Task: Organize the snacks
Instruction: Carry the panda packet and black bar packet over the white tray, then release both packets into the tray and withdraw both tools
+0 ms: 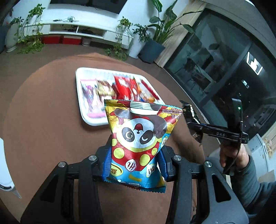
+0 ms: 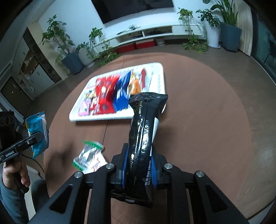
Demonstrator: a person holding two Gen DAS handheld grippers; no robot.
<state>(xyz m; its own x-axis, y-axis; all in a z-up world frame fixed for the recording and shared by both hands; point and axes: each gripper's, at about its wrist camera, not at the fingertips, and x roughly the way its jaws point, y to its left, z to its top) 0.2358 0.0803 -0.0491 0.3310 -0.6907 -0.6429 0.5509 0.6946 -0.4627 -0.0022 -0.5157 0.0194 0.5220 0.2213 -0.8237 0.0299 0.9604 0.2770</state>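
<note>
Both grippers are clamped on snacks: left gripper on panda bag, right gripper on black packet; the white tray lies ahead, its free strip seemingly at the right edge.

A home living room is shown. A large dark flat television screen is mounted on the white far wall, above a long low white media console with open shelves, on which cables are seen. Two red storage boxes are tucked under it. Leafy green potted houseplants in white and dark grey pots are lined along the far wall and in the corners. Tall dark glass sliding doors are seen on the right, and a glass-fronted cabinet on the left. Nearest, a round brown wooden table is set on brown flooring.
</note>
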